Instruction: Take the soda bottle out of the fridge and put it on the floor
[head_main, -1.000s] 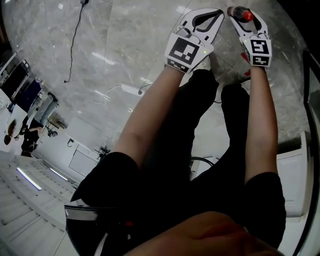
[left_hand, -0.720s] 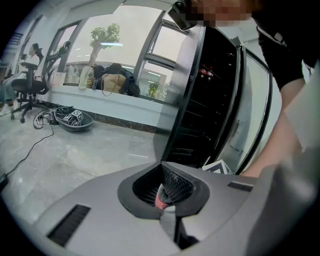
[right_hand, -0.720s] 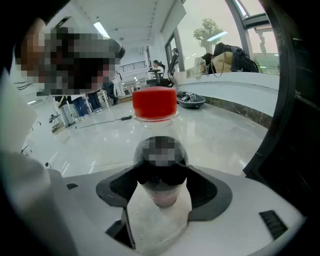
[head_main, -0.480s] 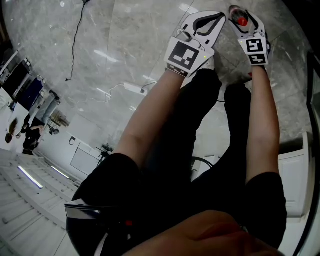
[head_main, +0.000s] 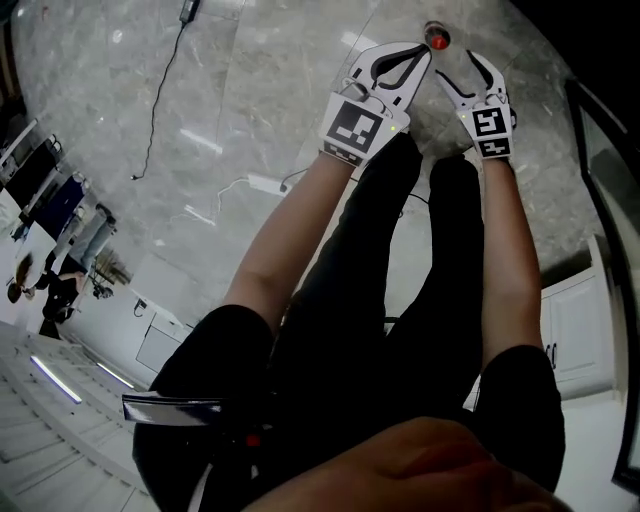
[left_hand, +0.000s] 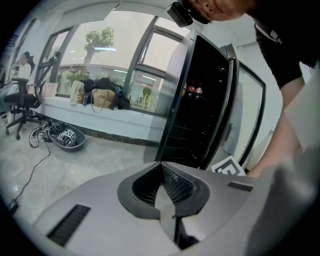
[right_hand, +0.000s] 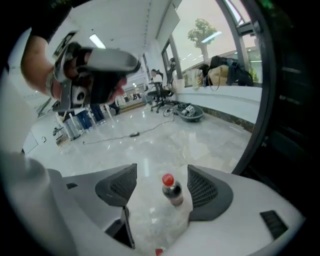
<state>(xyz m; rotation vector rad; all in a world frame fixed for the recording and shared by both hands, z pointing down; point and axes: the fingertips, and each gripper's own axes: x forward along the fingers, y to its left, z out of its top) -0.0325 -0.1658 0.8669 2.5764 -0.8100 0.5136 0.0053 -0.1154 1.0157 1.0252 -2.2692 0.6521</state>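
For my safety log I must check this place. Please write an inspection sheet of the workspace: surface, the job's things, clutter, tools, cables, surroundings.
Surface: grey marble floor, glossy.
Job's things: soda bottle, red cap, standing upright on the floor; fridge open, with what look like red-capped bottles on a shelf inside.
Clutter: basket on the floor below the window; bags on the sill.
Tools: left tool shut, empty; right tool open, the bottle in line with its gap, not gripped.
Cables: black cable lying across the floor; white power strip with its lead.
Surroundings: large windows; office chair.
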